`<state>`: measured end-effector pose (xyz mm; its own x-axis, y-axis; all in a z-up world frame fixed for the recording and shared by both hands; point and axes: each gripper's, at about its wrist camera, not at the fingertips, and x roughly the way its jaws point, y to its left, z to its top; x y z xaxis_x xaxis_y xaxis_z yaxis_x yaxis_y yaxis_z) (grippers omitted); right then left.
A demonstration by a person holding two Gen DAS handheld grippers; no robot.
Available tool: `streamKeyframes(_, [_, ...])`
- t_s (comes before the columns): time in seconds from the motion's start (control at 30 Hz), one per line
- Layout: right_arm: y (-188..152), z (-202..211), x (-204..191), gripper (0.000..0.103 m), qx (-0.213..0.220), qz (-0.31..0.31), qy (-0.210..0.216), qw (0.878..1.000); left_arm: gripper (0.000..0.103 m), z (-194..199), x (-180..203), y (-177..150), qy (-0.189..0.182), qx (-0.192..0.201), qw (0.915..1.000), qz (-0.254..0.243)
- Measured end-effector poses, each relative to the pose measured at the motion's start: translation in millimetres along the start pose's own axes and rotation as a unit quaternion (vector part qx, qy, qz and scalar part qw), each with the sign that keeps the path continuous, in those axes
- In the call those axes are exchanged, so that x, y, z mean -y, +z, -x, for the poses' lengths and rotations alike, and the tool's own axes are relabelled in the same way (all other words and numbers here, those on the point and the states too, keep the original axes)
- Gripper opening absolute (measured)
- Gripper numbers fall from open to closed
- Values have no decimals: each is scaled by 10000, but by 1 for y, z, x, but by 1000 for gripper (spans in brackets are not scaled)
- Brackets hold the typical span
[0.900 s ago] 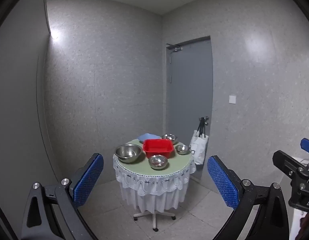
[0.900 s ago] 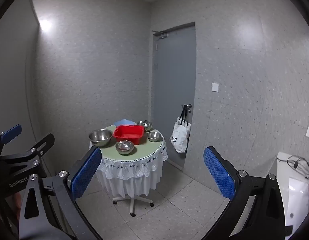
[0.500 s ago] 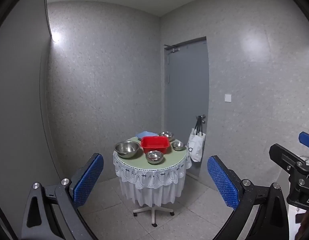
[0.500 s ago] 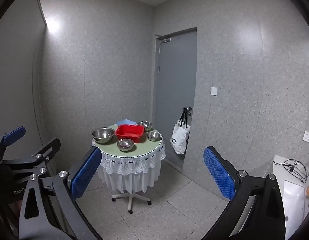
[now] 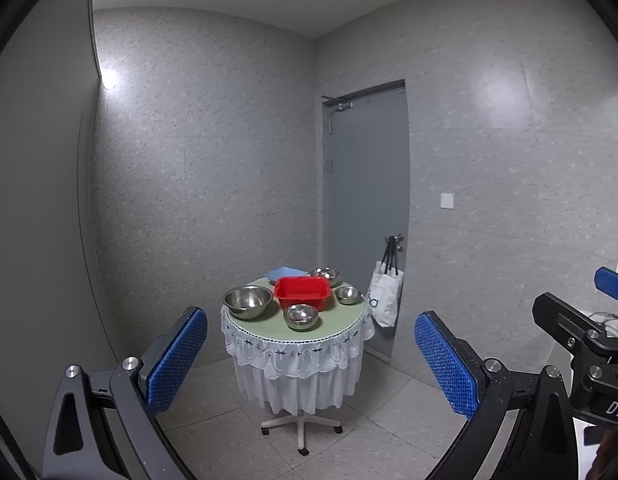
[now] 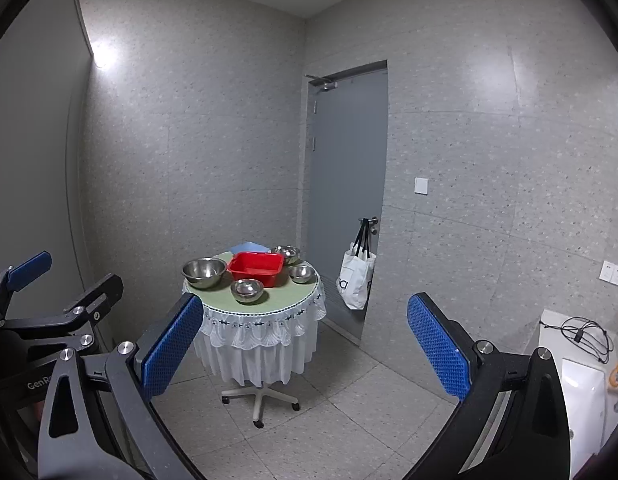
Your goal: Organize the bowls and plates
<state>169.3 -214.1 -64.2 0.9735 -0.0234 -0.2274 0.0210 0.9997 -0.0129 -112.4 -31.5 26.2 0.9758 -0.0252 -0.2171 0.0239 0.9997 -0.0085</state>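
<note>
Both grippers (image 5: 311, 344) (image 6: 305, 336) wide apart (empty), bowls (image 5: 248, 301) on table (image 5: 329, 330) ahead.

The blue item (image 5: 284, 272) is half hidden behind the red basin (image 5: 303, 291); the white fixture (image 6: 581, 392) is cut off by the right wrist view's edge; the bag's (image 6: 357, 276) lettering is too small to be read.

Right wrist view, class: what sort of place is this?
Probably a small, bare indoor room set up for recording: plain speckled walls, a grey door with a tote bag on its handle, and one round skirted table holding steel bowls.
</note>
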Motion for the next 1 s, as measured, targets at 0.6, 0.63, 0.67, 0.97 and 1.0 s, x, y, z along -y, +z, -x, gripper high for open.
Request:
streamKeyframes(0.6, [12, 17, 21, 103, -58, -64, 38, 10000, 102, -1, 8, -10, -38, 3, 10000, -48])
streamKeyframes(0.63, [12, 17, 21, 103, -62, -69, 40, 9999, 103, -1, 8, -10, -42, 4, 10000, -57])
streamKeyframes(0.67, [14, 17, 22, 103, -71, -78, 50, 9999, 103, -1, 10, -12, -39, 8, 10000, -66])
streamKeyframes(0.97, [17, 19, 32, 103, -89, -85, 87, 9999, 102, -2, 8, -16, -66, 5, 9999, -77])
streamKeyframes(1.0, [17, 20, 31, 103, -94, -84, 83, 9999, 102, -2, 8, -17, -68, 2, 9999, -75])
